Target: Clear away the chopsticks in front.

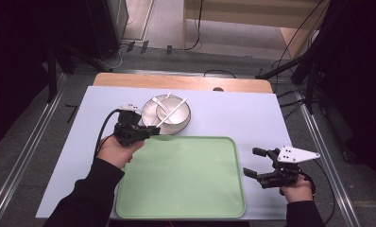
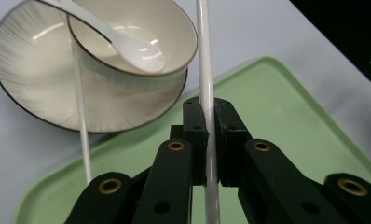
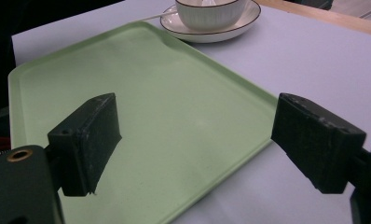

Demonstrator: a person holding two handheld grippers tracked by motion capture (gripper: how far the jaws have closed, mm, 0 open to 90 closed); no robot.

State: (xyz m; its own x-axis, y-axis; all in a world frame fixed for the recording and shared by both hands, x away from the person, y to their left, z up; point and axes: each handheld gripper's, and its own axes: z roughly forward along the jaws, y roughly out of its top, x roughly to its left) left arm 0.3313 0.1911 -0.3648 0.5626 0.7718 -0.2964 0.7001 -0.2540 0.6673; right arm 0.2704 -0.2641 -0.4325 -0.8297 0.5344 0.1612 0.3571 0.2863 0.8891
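A white plate [image 1: 182,121] holds a white bowl [image 1: 154,110] with a white spoon [image 1: 161,103] in it, just beyond the green tray [image 1: 181,175]. My left gripper [image 1: 150,131] is shut on a white chopstick [image 1: 173,112] that slants up over the plate. In the left gripper view the held chopstick [image 2: 203,56] runs up between the jaws of the left gripper [image 2: 210,116], beside the bowl [image 2: 174,28]. A second chopstick [image 2: 81,116] leans from the plate [image 2: 30,79] down to the tray [image 2: 277,102]. My right gripper [image 1: 254,163] stands open at the tray's right edge, holding nothing.
A pale sheet [image 1: 243,113] covers the table, with a wooden strip [image 1: 176,81] along its far edge. In the right gripper view, the tray [image 3: 165,102] lies ahead of the open right gripper [image 3: 193,140], with the bowl [image 3: 207,14] beyond. Cables and dark stands surround the table.
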